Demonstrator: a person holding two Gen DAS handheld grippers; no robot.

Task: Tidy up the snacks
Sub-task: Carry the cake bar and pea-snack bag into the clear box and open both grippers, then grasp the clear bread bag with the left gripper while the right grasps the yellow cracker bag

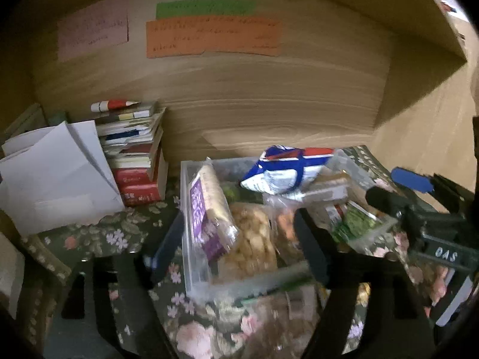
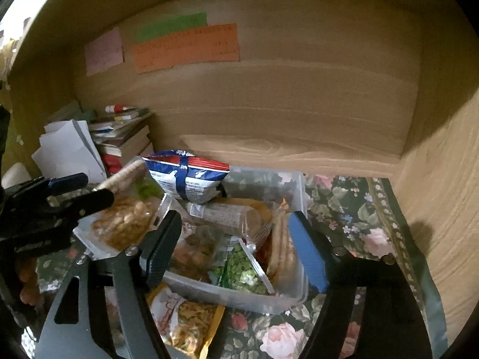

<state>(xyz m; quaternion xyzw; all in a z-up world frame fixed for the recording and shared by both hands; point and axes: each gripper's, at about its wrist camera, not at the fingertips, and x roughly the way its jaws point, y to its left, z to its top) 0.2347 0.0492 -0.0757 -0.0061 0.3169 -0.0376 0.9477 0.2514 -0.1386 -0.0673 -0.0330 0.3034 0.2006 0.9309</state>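
Observation:
Two clear plastic bins of snacks stand side by side on a floral cloth. The left bin (image 1: pixel 187 239) holds a purple cracker pack (image 1: pixel 206 218) and a bag of pale nuts (image 1: pixel 254 239). The right bin (image 2: pixel 239 294) holds a green pea pack (image 2: pixel 242 272), wafers and a clear roll. A blue, white and red bag (image 1: pixel 284 170) lies across both bins, also in the right wrist view (image 2: pixel 188 176). My left gripper (image 1: pixel 239 245) is open over the left bin. My right gripper (image 2: pixel 233 245) is open over the right bin. Both are empty.
A yellow snack bag (image 2: pixel 185 323) lies on the cloth in front of the bins. A stack of books (image 1: pixel 134 155) and white paper (image 1: pixel 57 179) stand at the left. Wooden walls close the back and right. Bare floral cloth (image 2: pixel 353 209) lies right of the bins.

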